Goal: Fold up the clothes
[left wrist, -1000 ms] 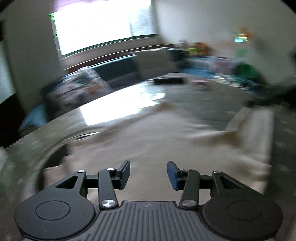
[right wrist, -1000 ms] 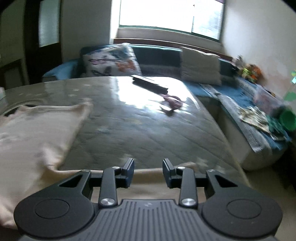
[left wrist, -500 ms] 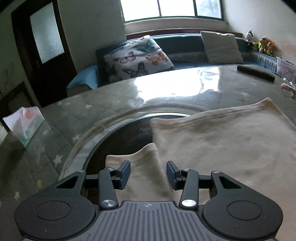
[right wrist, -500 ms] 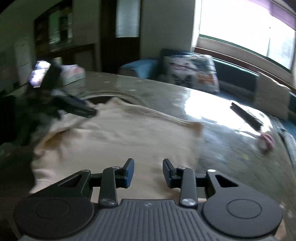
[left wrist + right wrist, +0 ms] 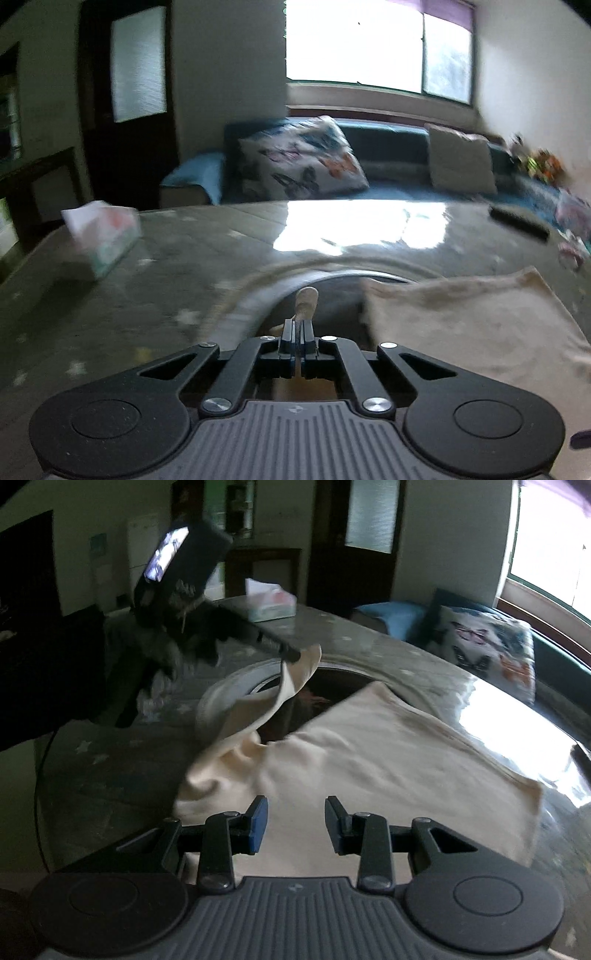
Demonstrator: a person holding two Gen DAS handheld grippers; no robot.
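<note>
Both grippers are seen over a grey quilted table [image 5: 92, 760]. Ahead of the right gripper [image 5: 295, 821], whose jaws are held apart with nothing pinched, a cream shirt [image 5: 369, 760] is spread flat. One sleeve [image 5: 295, 679] is lifted off the table to the front left, clamped in the closed left gripper [image 5: 296, 334] [image 5: 291, 655]. A tissue box [image 5: 107, 240] is seen left of the left gripper, well apart.

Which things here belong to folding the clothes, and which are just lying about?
Part of the job:
- cream cotton garment
- left gripper, shut on its sleeve
- right gripper, open over it

Lying about:
- tissue box
- butterfly-print cushion
- black remote
</note>
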